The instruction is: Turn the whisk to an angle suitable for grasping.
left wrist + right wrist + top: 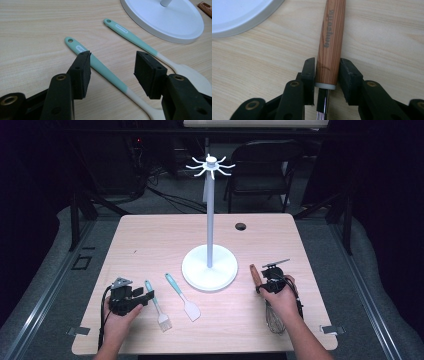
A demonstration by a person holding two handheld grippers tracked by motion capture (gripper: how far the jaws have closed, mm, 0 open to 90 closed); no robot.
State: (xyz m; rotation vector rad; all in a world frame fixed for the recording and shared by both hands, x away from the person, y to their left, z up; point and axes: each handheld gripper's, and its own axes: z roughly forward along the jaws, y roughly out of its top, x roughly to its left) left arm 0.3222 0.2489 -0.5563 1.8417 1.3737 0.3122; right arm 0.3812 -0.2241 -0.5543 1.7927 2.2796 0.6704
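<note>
Whisk lying at 4 o'clock from the stand, wooden handle toward 11, wires toward the table edge under the person's right hand. Right gripper set over the handle's lower end. Left gripper at 8 o'clock from the stand, beside the brush, with the spatula just past it at 3.

Left gripper view: left gripper spread wide, pads clear of the brush, which runs between them. Spatula at 1 o'clock, stand base beyond. Hanging holes in both handles plain here, too small to make out from above.

Right gripper view: right gripper pinching the whisk, pads against both sides of the handle just above the white collar. Stand base at 10 o'clock. Contact legible here, hidden by the hand from above.

Likely trouble: a grip this near the collar, on round smooth wood, letting the whisk swing or roll between the pads on lifting; also a knock against the stand's post on the way up.
</note>
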